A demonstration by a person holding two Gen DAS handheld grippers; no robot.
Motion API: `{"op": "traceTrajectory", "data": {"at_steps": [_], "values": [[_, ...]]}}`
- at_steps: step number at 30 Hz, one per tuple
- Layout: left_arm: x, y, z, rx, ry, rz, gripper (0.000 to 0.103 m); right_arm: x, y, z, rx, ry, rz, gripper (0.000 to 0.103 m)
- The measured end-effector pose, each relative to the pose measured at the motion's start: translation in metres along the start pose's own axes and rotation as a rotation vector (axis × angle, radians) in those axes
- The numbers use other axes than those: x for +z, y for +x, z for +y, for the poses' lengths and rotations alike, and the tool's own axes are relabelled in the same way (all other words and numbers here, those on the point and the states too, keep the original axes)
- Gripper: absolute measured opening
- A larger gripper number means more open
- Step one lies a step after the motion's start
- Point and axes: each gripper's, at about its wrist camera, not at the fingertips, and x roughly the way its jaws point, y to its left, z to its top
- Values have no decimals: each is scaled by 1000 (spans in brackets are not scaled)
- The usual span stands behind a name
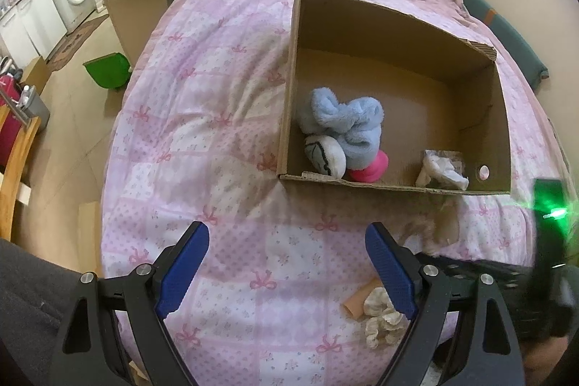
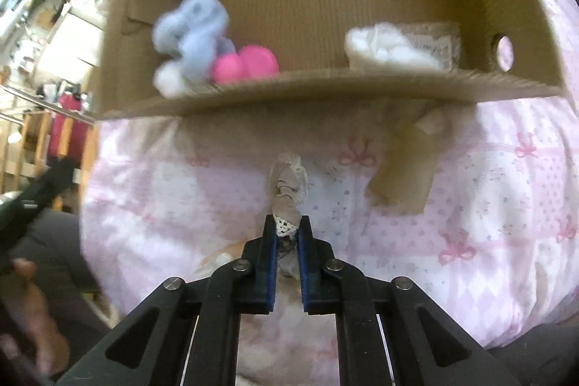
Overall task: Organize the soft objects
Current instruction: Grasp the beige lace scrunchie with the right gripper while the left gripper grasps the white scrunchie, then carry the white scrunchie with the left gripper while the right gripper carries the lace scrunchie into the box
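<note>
Pink patchwork bedding with printed bows covers the bed I am working over, and I take the cardboard box sitting on it as my landmark. Inside the box, against its near wall, lie a fluffy blue plush toy with a white foot, a smooth pink rubbery thing tucked under it, and, toward the other near corner, a crumpled white cloth. My right gripper sits on the near side of the box, its jaws pressed together on a thin beige sock with a lace edge; the sock is bunched into a narrow twist whose long axis runs from the fingertips straight toward the box wall, so I judge the carry goes forward and over that wall. Beside it, closer to the box, lies a flat beige piece of fabric, limp and slightly folded. My left gripper hovers farther from the box, jaws spread wide with nothing between them; a knotted cream bundle and a tan scrap lie just by its right finger. The right hand is clearly the nearer one to the box, and the sock looks light and floppy.
</note>
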Motion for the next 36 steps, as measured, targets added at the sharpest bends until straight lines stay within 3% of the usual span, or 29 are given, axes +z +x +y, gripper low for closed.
{"op": "traceTrajectory", "data": {"at_steps": [4,10,15,17,18,21,23,29,36], "values": [[-6,4,-3,-17,10,35,87,-1,-38,0,48,-9,-70,12],[-26,13,-14,-77,-47,152,85,-10,-83,-15,88,7,-194,12],[-54,31,-40,-166,-112,281,70,-17,-97,-36,120,75,-271,12],[-64,40,-50,-177,-104,320,54,-14,-98,-43,139,101,-276,12],[-67,44,-55,-175,-97,338,52,-13,-98,-46,145,109,-278,12],[-73,53,-59,-177,-111,354,48,-13,-96,-47,159,119,-282,12],[-75,59,-58,-192,-127,369,32,-13,-97,-50,166,124,-282,12],[-78,65,-58,-216,-149,405,16,-17,-103,-52,191,132,-292,12],[-64,33,-56,-142,-92,347,13,-17,-104,-52,201,131,-294,12]]}}
